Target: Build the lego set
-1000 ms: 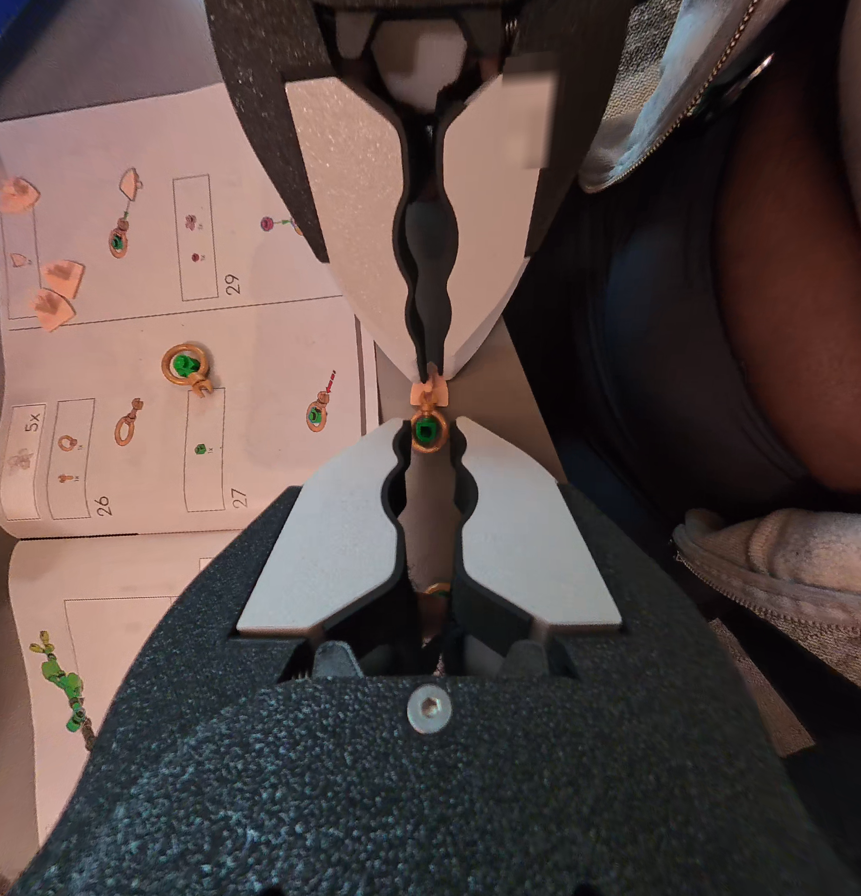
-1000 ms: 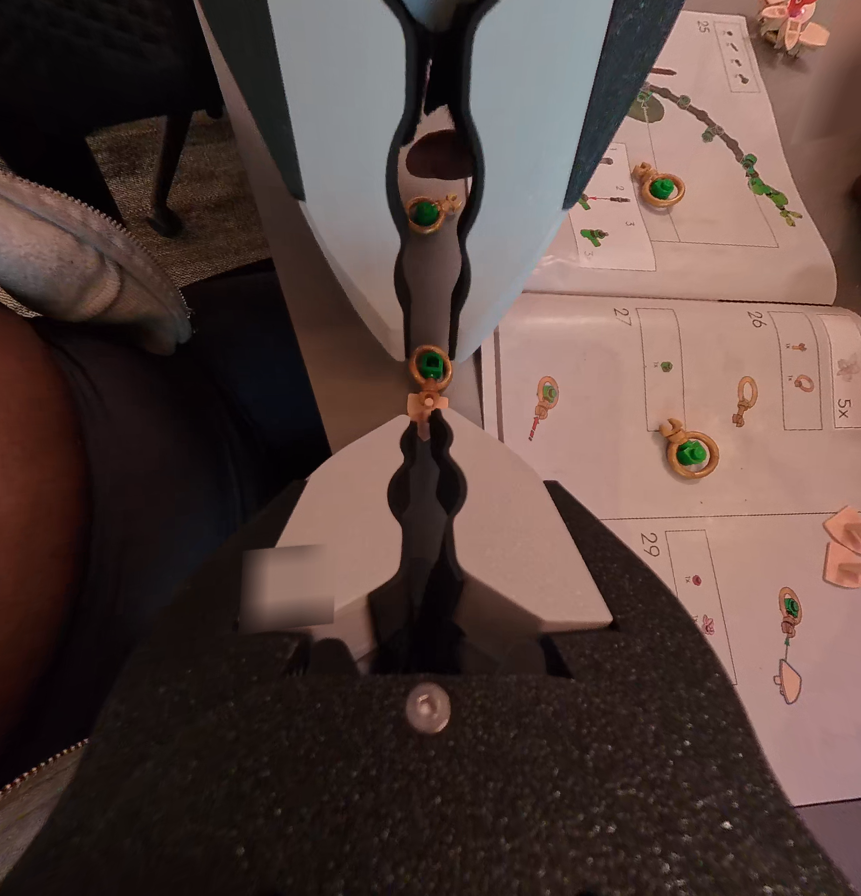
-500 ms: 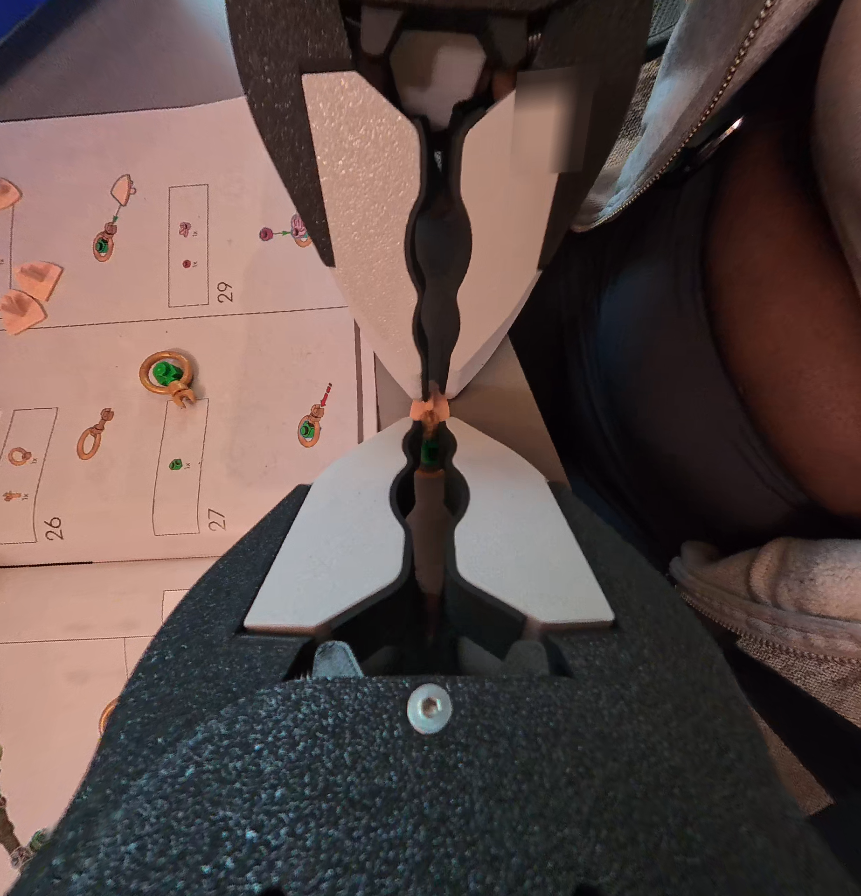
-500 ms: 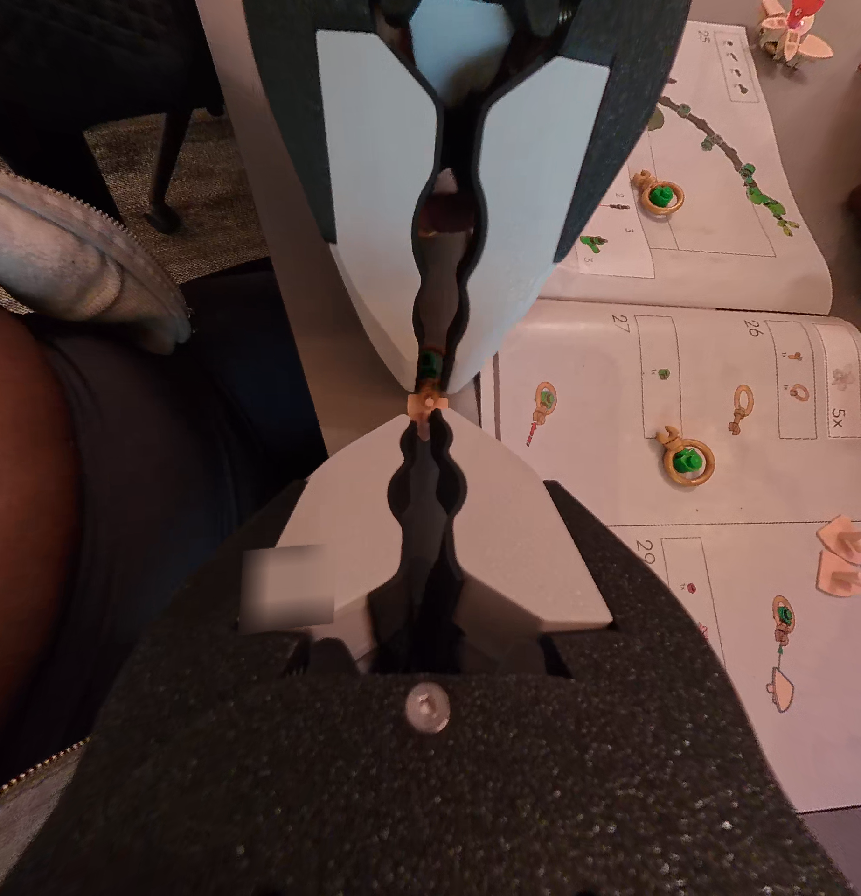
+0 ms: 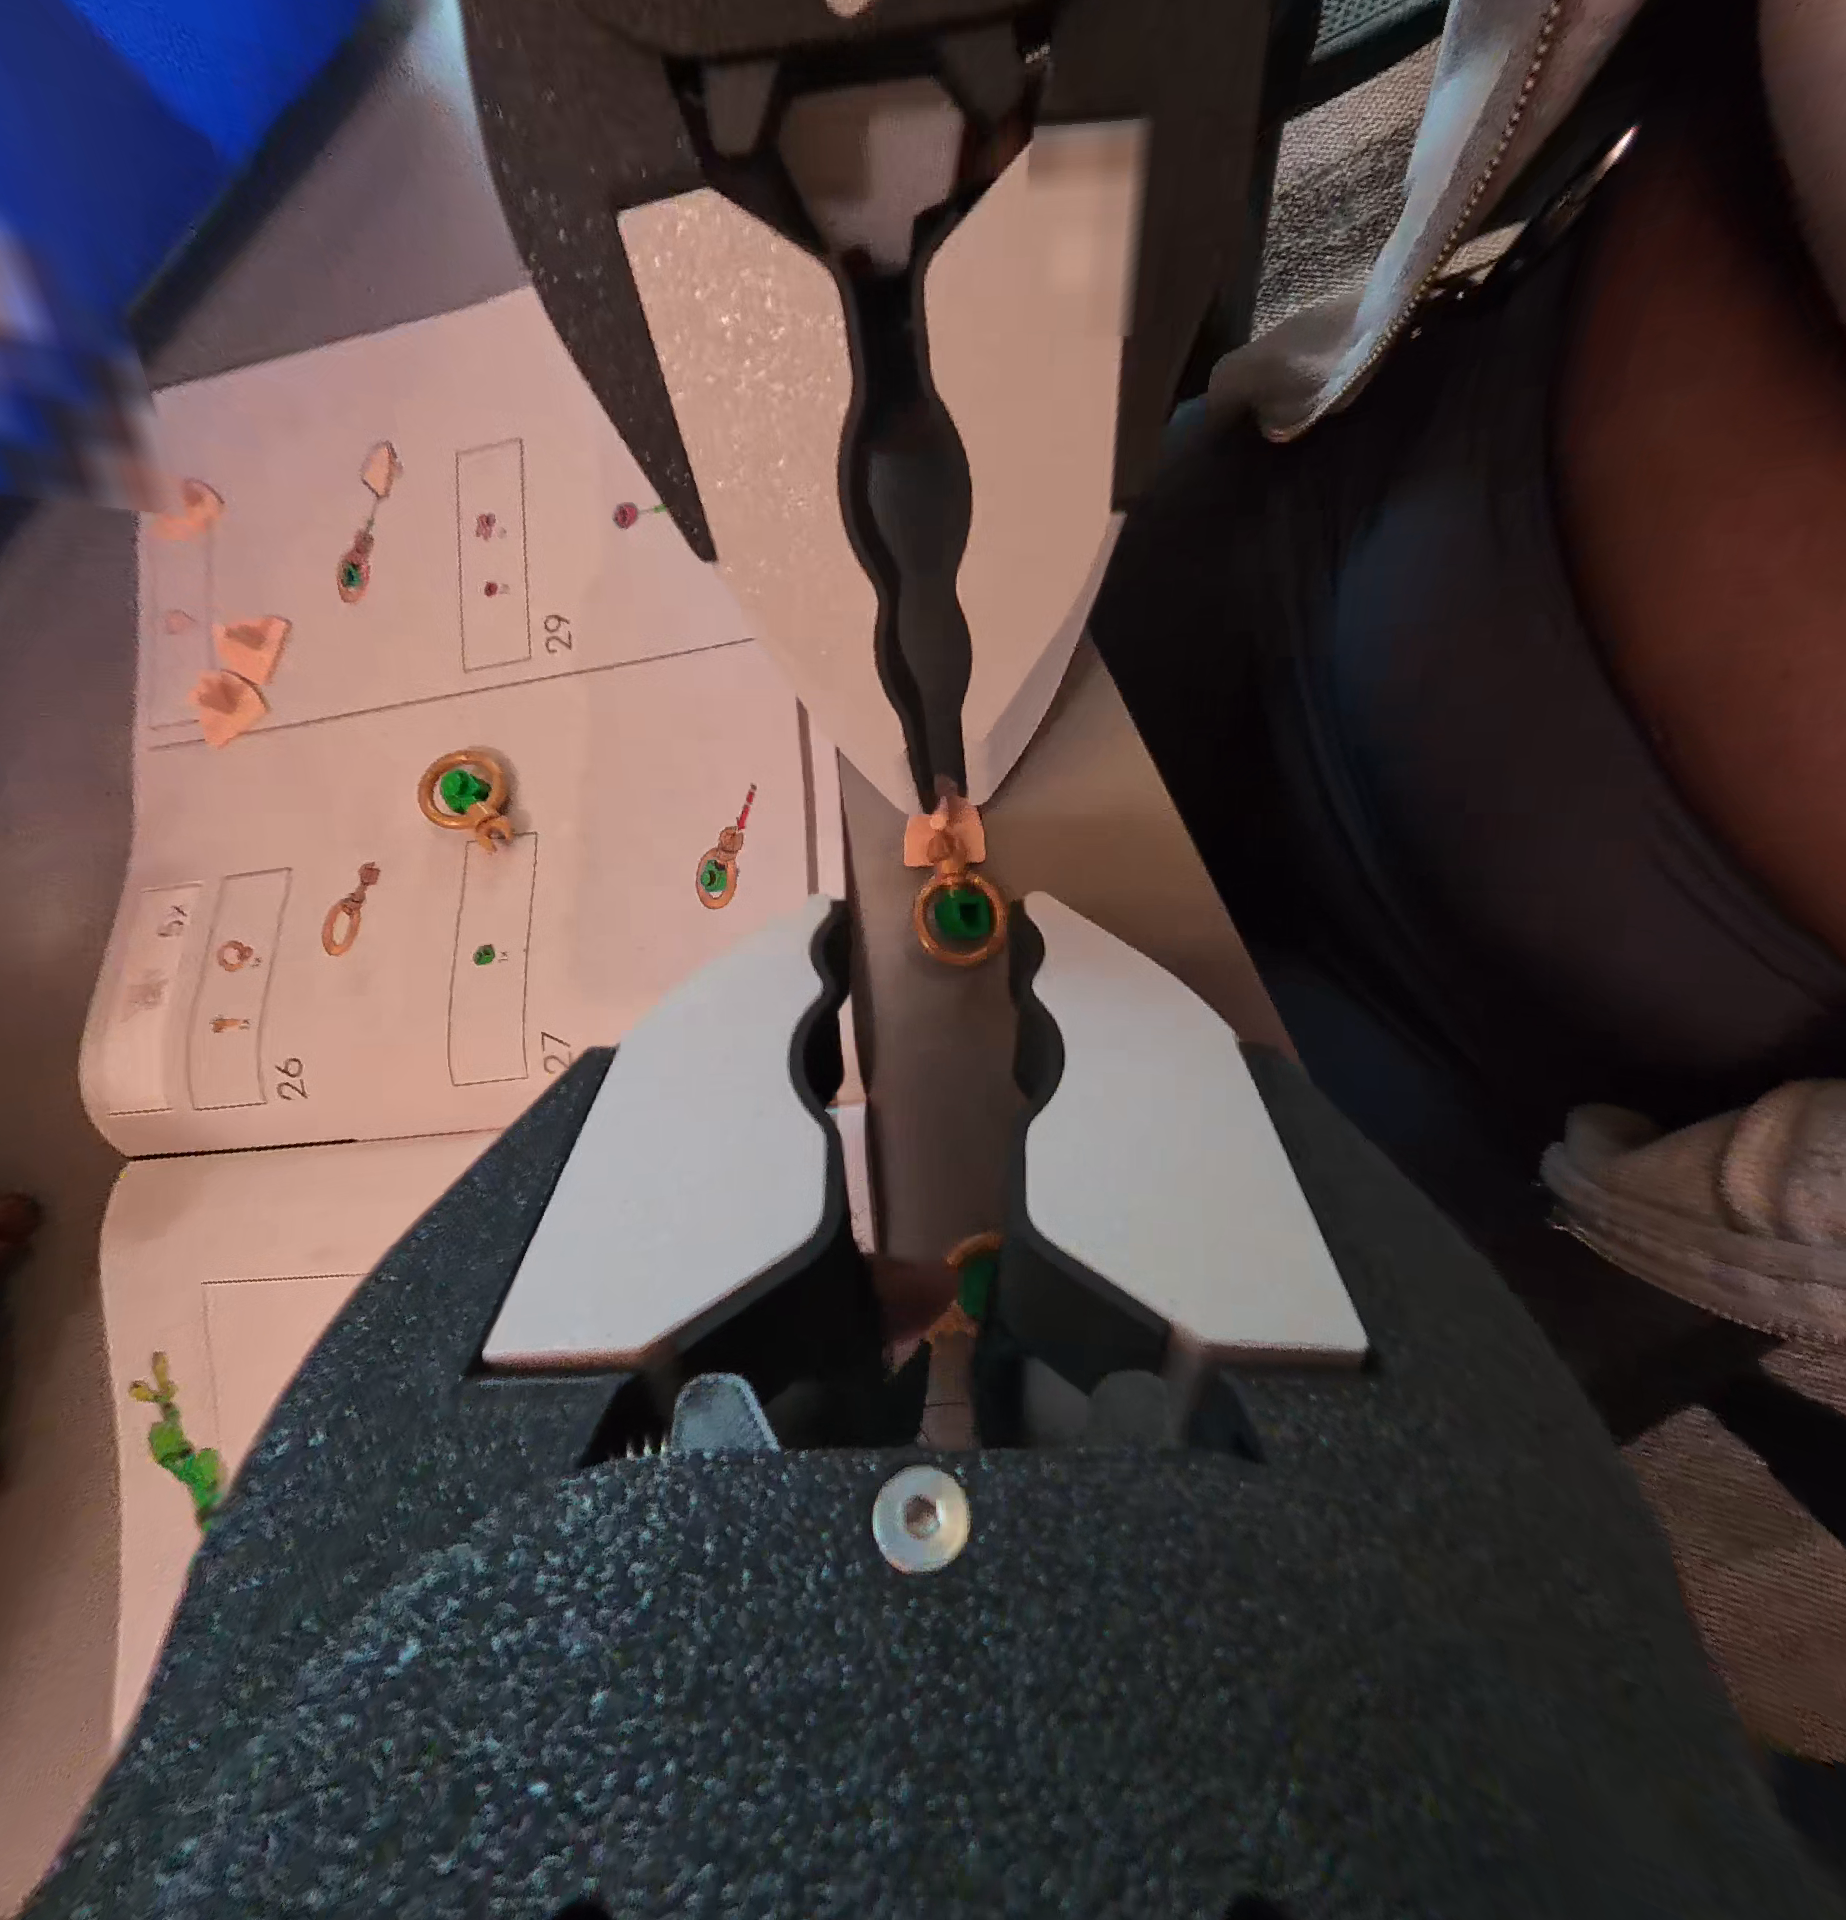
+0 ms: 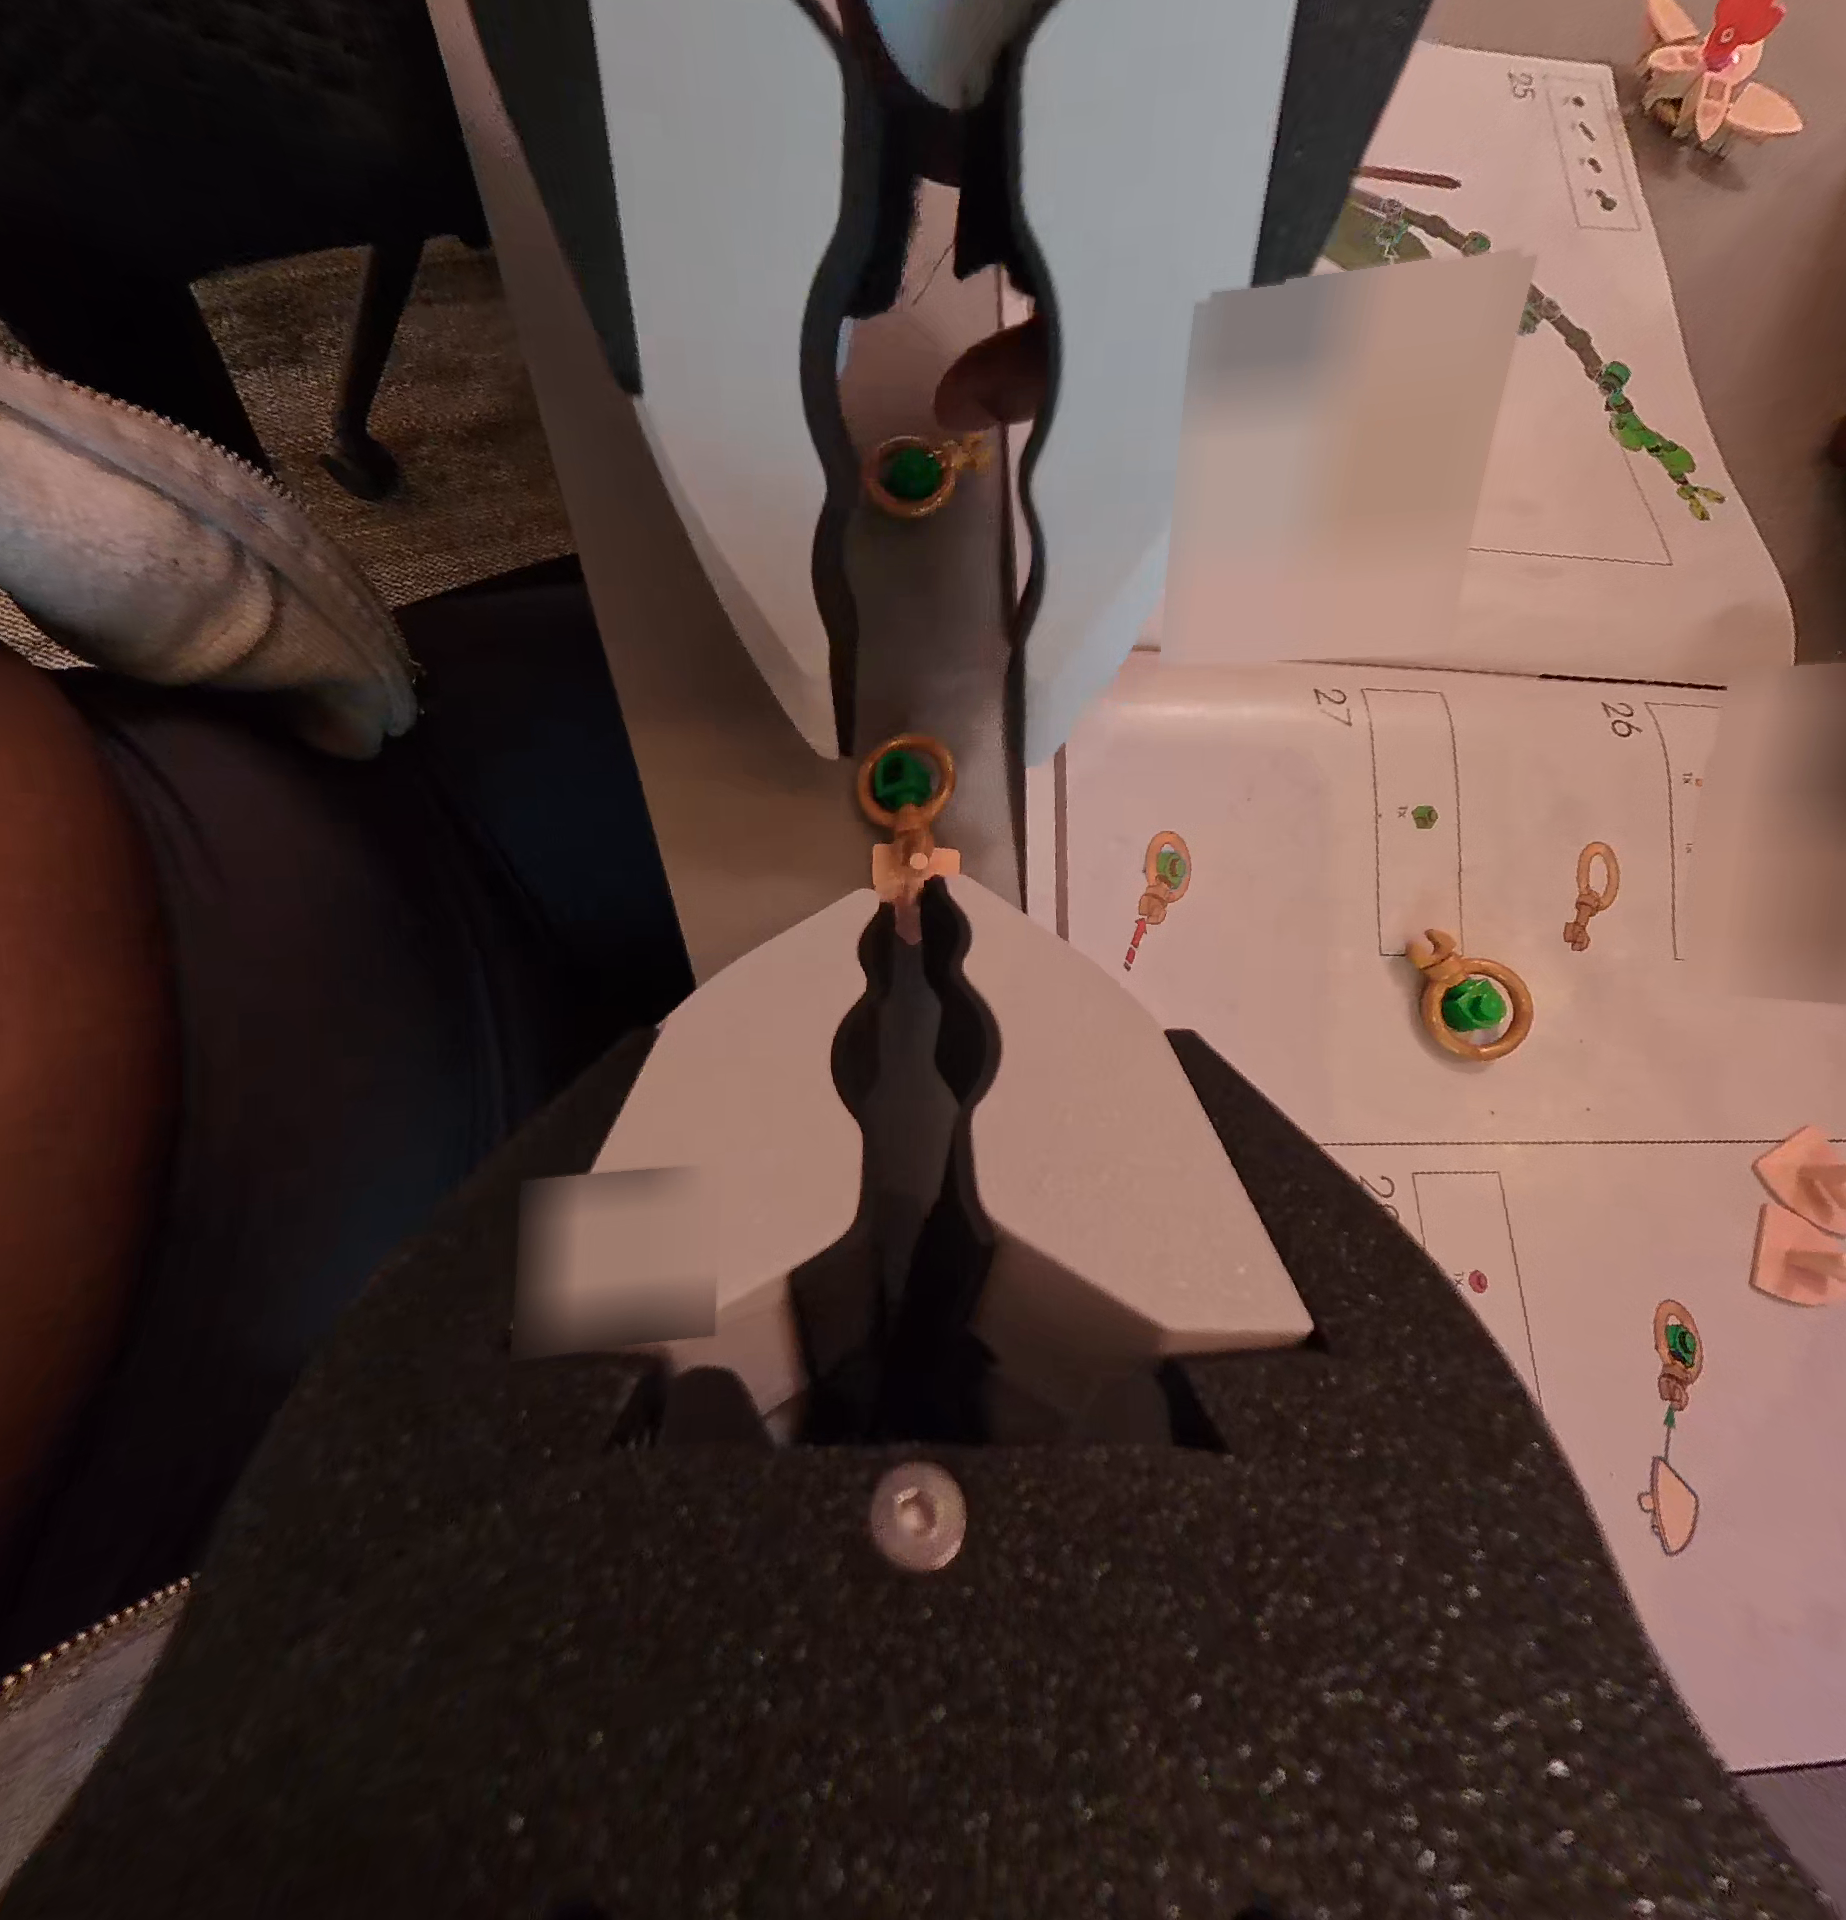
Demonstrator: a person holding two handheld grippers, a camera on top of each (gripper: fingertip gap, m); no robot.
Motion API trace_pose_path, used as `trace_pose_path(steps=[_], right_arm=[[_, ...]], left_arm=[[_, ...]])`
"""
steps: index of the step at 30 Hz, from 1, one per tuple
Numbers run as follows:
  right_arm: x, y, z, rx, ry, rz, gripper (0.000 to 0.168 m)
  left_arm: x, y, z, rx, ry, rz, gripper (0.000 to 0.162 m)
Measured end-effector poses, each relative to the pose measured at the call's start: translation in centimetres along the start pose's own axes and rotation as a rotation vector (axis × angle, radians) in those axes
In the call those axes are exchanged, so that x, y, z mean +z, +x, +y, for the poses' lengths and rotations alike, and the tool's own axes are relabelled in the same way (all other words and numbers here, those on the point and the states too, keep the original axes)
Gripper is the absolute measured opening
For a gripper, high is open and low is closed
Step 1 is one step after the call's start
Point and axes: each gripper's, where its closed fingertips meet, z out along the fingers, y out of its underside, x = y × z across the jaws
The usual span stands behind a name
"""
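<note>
My right gripper [image 6: 908, 899] is shut on a small pink petal piece [image 6: 914, 864]. A gold ring with a green stud [image 6: 903, 779] hangs on that piece's far end. In the left wrist view the right gripper [image 5: 945, 795] comes in from the top with the petal piece [image 5: 945, 836] and the ring [image 5: 958, 916]. My left gripper [image 5: 929, 914] is open. The ring sits between its fingertips, close to the right one. The left gripper [image 6: 934, 743] also shows open at the top of the right wrist view.
The open instruction booklet [image 6: 1262, 1091] lies on the grey table. On it are another gold ring [image 6: 1475, 1006] and two pink petals [image 6: 1812, 1226]. A third ring [image 6: 914, 476] lies on the table. A built flower [image 6: 1719, 94] stands far right. A person's body is at the table edge.
My left gripper was shut on the gold ring, pressing it to the petal piece. It has opened and let go; the ring stays on the piece in the right gripper.
</note>
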Motion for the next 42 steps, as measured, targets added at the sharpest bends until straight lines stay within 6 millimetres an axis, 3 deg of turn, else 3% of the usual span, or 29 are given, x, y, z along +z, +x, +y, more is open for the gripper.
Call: trace_pose_path(steps=[18,26,32,42], right_arm=[[0.28,0.28,-0.06,0.017,-0.019,-0.014,0.006],[0.29,0.15,-0.19,0.007,-0.020,0.003,0.005],[0.22,0.19,-0.20,-0.105,-0.032,0.075,0.006],[0.20,0.10,-0.32,-0.295,-0.043,0.096,0.002]], left_arm=[[0.75,0.40,0.74,-0.009,0.006,-0.009,0.018],[0.77,0.61,0.58,-0.153,0.007,0.062,0.017],[0.75,0.75,0.60,-0.337,-0.042,0.147,0.017],[0.90,0.79,0.64,-0.319,-0.163,0.185,0.017]])
